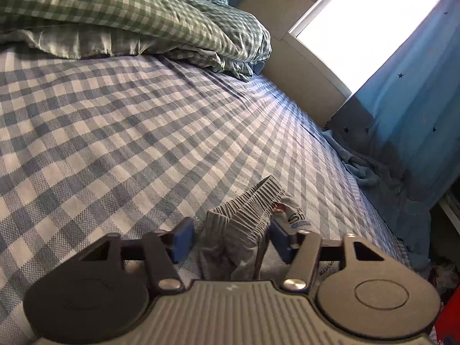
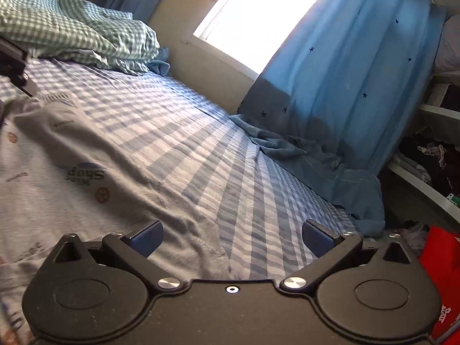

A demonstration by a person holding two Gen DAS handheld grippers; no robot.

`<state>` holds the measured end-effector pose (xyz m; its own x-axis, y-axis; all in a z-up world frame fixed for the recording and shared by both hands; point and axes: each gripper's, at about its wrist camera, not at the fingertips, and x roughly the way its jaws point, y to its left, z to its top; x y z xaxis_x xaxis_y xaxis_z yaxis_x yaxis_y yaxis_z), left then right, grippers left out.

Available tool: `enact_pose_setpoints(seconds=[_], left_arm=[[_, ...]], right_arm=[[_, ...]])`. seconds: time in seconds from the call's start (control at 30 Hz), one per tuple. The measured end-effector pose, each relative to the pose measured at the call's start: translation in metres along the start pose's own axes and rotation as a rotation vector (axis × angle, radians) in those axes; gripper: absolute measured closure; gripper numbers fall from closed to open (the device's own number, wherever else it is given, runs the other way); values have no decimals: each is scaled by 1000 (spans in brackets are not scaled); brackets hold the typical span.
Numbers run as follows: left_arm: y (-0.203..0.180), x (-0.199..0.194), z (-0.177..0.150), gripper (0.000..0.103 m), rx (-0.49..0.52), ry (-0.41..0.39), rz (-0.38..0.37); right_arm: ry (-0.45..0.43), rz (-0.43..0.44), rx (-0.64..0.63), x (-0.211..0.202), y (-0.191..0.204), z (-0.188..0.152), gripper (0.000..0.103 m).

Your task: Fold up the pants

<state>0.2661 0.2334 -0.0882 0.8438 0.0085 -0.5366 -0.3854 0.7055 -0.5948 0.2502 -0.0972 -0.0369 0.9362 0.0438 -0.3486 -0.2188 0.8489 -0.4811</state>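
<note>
**Pants spread on the checked bed, both grippers low over the cloth**

The pants (image 2: 72, 155) lie flat on the blue-and-white checked bedsheet (image 2: 201, 132), a pale grey garment printed with small logos and round red motifs. In the right wrist view they cover the left part of the bed, their edge running diagonally down toward the camera.

The left gripper (image 1: 230, 240) sits at the ribbed waistband (image 1: 247, 207), which stands bunched up between its blue fingers (image 1: 181, 240). The jaws stand apart, with the gathered elastic filling only part of the gap; the right finger lies against the cloth, the left one is clear of it, so the gripper is not clamped on the band.

The right gripper (image 2: 231, 240) hovers low over the edge of the pants, its blue fingers (image 2: 146, 238) spread wide. The left finger is above the grey fabric, the right one above bare sheet, and nothing is held between them.

At the head of the bed lies a crumpled green checked duvet (image 1: 129, 14). Beside the bed a bright window (image 2: 258, 17) is set in a beige wall, with a blue curtain (image 2: 359, 72) dotted with dark stars hanging down and pooling against the mattress edge. Something red (image 2: 442, 273) shows at the lower right of the right wrist view.
</note>
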Motion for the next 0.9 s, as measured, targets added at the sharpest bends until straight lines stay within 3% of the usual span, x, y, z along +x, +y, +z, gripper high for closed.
enact_pose_setpoints(seconds=[0.07, 0.13, 0.23, 0.3, 0.43, 0.67, 0.9], left_arm=[[4, 1, -2, 51, -34, -8, -6], [2, 2, -3, 66, -23, -8, 3], [-3, 1, -3, 75, 1, -8, 31], [-6, -2, -1, 78, 2, -11, 21], [-28, -13, 7, 82, 44, -34, 5], [-111, -51, 9, 83, 227, -97, -90], [-215, -99, -37, 83, 474, -120, -258]], right_arm=[[-1, 34, 1, -22, 7, -7, 1], [-3, 32, -10, -36, 17, -14, 1], [31, 33, -40, -35, 33, -28, 1], [58, 36, -60, -31, 38, -33, 1], [24, 18, 2, -42, 23, -31, 1], [-5, -37, 85, -69, -23, -40, 1], [21, -131, 183, -97, -72, -76, 1]])
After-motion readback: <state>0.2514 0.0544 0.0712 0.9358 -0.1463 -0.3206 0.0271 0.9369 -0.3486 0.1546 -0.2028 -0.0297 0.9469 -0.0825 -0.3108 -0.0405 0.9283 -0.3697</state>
